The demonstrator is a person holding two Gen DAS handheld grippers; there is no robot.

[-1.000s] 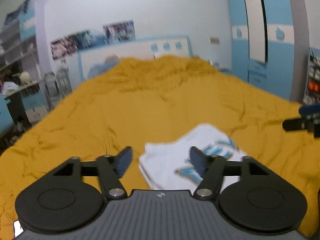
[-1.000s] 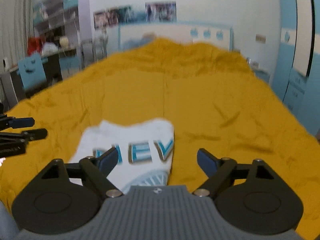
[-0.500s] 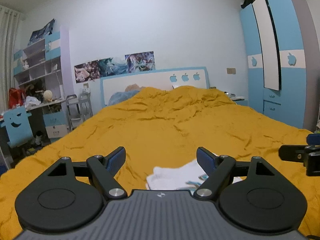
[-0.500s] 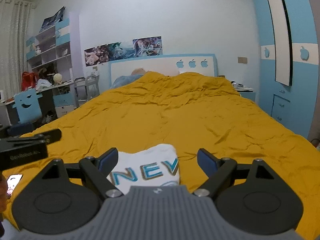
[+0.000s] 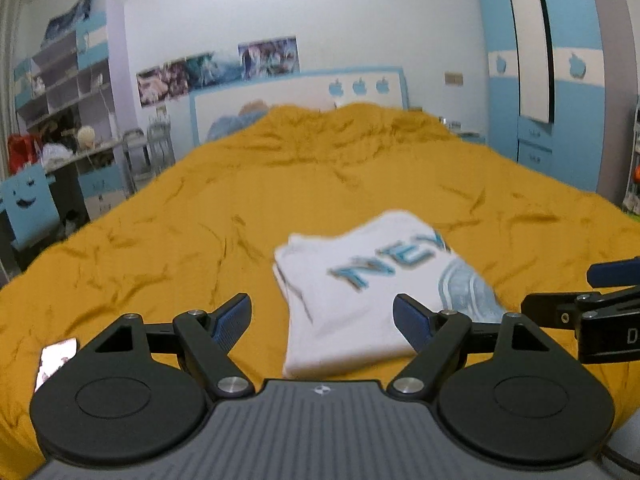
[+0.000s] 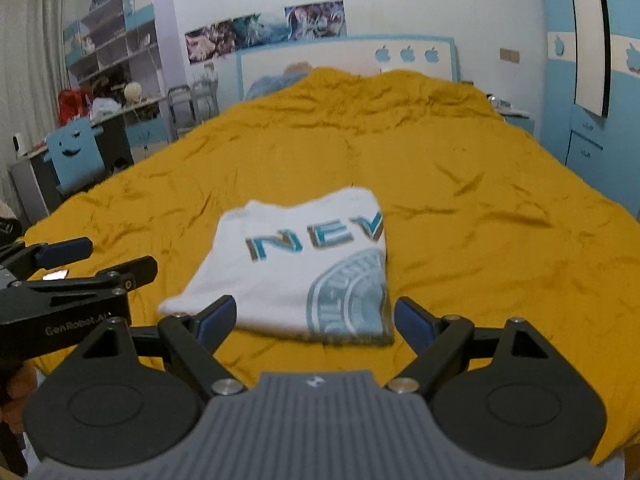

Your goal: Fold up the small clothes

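Observation:
A white T-shirt with blue "NEV" lettering and a round blue print lies folded into a rectangle on the yellow bed cover (image 5: 200, 216), seen in the left wrist view (image 5: 360, 292) and the right wrist view (image 6: 304, 268). My left gripper (image 5: 322, 318) is open and empty, hovering just before the shirt's near edge. My right gripper (image 6: 316, 318) is open and empty, also just short of the shirt. Each gripper shows at the side of the other's view: the right one (image 5: 600, 308), the left one (image 6: 76, 276).
The yellow cover (image 6: 480, 200) spreads over the whole bed up to a white and blue headboard (image 5: 296, 96). A desk, blue chair (image 6: 74, 156) and shelves stand left. A blue wardrobe (image 5: 560, 80) stands right. A phone (image 5: 54, 362) lies on the cover's near left.
Both grippers have tilted back down and pulled back, so the folded shirt shows fully ahead of the fingers. The shirt lies as before. Both grippers stay open.

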